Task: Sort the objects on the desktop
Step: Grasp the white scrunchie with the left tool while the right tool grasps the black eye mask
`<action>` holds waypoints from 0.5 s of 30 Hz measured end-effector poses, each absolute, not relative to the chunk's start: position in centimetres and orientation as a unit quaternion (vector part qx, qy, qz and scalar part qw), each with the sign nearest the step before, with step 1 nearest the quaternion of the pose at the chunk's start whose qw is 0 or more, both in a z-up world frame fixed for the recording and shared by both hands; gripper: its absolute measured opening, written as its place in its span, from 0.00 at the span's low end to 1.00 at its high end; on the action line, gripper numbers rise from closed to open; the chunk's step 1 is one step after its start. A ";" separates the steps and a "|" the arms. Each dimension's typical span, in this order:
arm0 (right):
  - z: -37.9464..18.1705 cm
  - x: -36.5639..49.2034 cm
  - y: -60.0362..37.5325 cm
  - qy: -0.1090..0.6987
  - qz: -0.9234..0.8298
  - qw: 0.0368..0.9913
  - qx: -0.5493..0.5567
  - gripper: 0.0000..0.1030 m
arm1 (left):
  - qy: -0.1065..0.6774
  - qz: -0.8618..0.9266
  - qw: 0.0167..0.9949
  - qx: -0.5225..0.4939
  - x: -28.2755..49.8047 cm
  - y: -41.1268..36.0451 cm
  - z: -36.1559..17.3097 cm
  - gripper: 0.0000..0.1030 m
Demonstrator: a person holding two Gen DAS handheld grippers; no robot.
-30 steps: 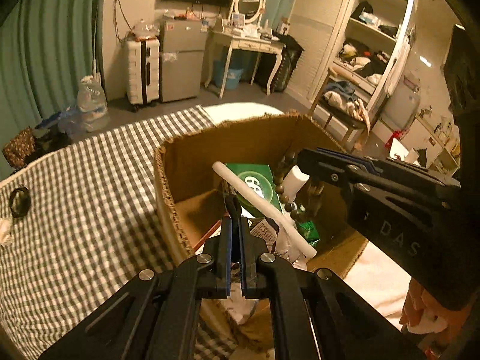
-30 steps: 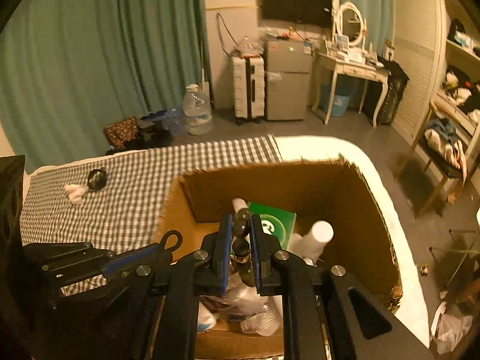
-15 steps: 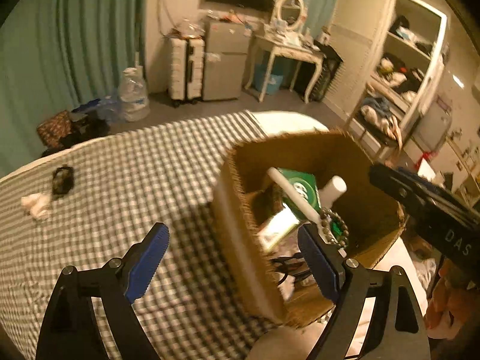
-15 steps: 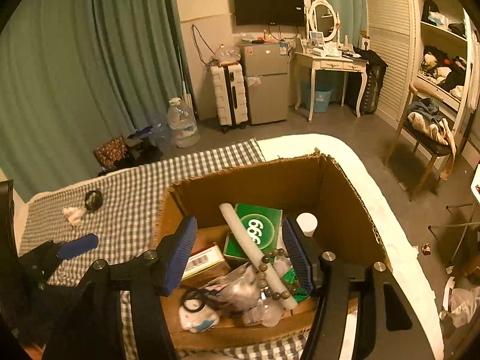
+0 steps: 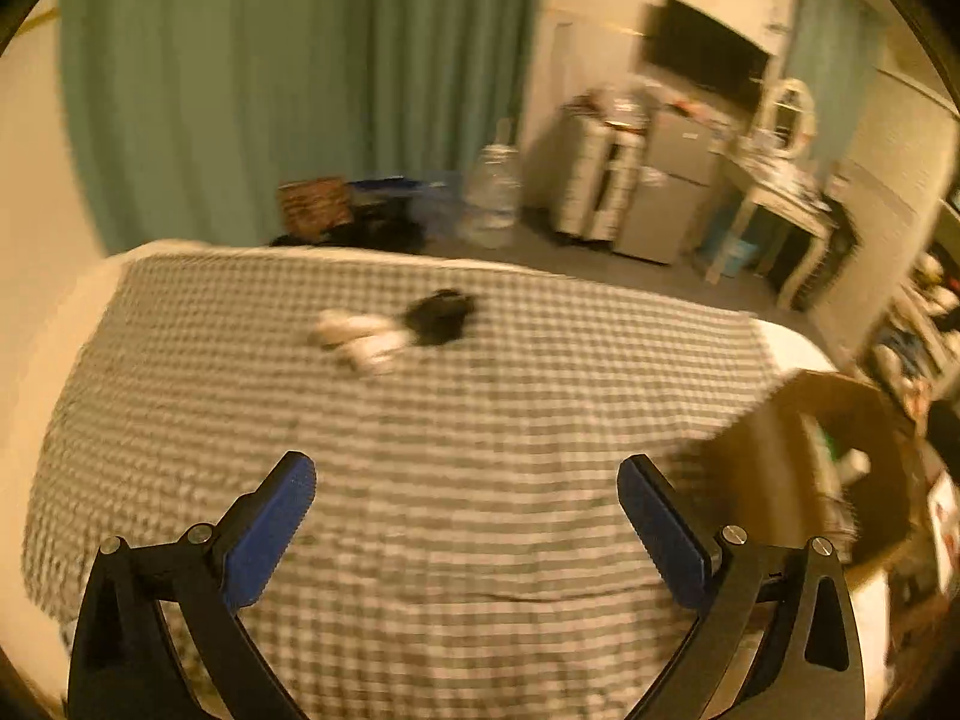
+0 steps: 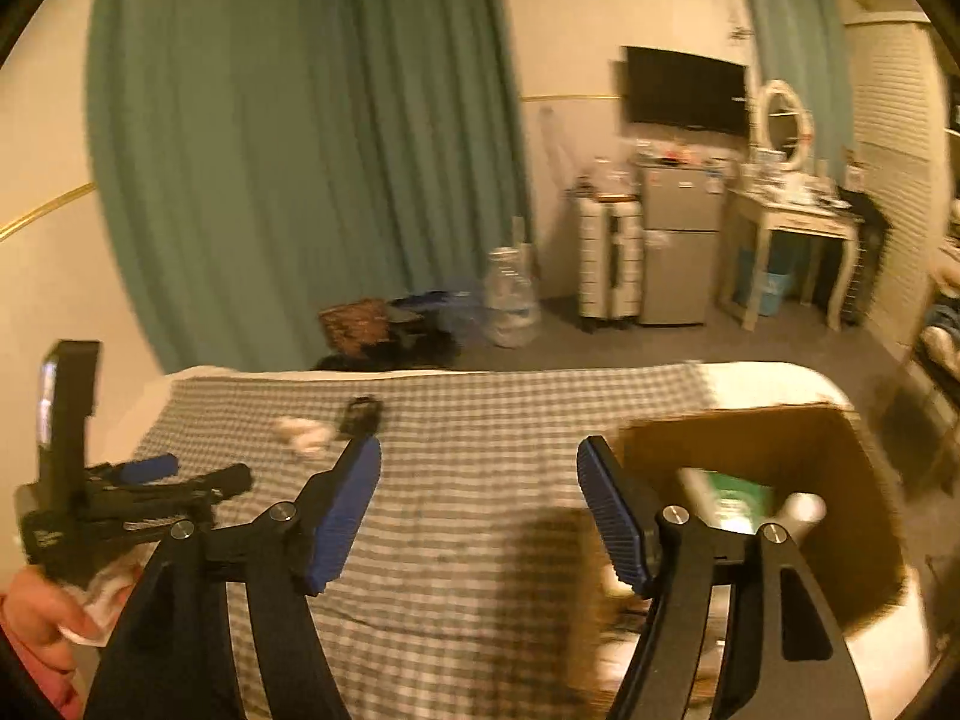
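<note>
The black item (image 5: 441,317) and tissue (image 5: 360,339) are seen far ahead of the empty, opening left gripper (image 5: 465,525), the nearer of 2.

- Small black object (image 5: 441,317) on the grey-and-white checked cloth (image 5: 420,450): motion-smeared in both views; kind cannot be told.
- Crumpled white item (image 5: 360,342) just beside it: blurred, outline only; touching or apart cannot be told.
- Open brown cardboard box (image 6: 840,480): the left wrist view cuts it at the right edge; in the right wrist view its near wall is hidden behind the right tongs (image 6: 479,501). Contents are smeared: a green packet (image 6: 741,501) and a white cylinder (image 6: 804,507), labels unreadable.
- Left tongs (image 5: 467,516): arms cut off at the bottom edge.
- Person's hand (image 6: 42,618): partly cropped at the lower left, holding something white, unidentifiable.
- Items on the pale dressing table (image 6: 792,210): too small to tell.
</note>
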State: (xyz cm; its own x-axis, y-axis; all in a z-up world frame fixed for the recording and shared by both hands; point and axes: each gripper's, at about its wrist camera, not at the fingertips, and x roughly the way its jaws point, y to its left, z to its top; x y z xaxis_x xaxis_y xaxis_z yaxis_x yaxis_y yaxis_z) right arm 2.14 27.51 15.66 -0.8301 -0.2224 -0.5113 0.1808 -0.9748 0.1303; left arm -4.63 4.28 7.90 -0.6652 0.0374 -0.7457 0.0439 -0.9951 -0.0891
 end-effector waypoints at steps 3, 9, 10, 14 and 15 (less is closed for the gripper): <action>14.0 1.2 24.3 -0.039 -0.950 0.136 0.279 0.70 | 0.042 -0.911 0.045 0.408 -4.9 1.2 6.1 1.00; 9.7 -1.6 19.1 -0.036 -0.934 0.176 0.308 0.78 | 0.083 -0.905 0.068 0.412 -7.0 -3.5 2.1 1.00; 8.9 -2.3 18.3 -0.032 -0.933 0.177 0.310 0.79 | 0.087 -0.904 0.069 0.414 -7.7 -4.1 1.4 1.00; 6.0 -6.0 15.9 -0.035 -0.925 0.184 0.331 0.82 | 0.082 -0.902 0.074 0.417 -10.9 -5.1 -1.2 1.00; 5.4 -6.8 15.4 -0.038 -0.923 0.184 0.336 0.82 | 0.081 -0.903 0.074 0.415 -11.7 -5.2 -1.7 1.00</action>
State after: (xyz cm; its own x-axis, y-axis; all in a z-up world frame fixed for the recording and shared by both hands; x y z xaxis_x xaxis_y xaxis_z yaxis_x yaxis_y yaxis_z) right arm -6.81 15.42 5.42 -0.7068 -0.3659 -0.6054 0.3150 -0.9291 0.1937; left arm -11.70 -5.21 -1.68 -0.6443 -0.0665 -0.7619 0.2013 -0.9758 -0.0850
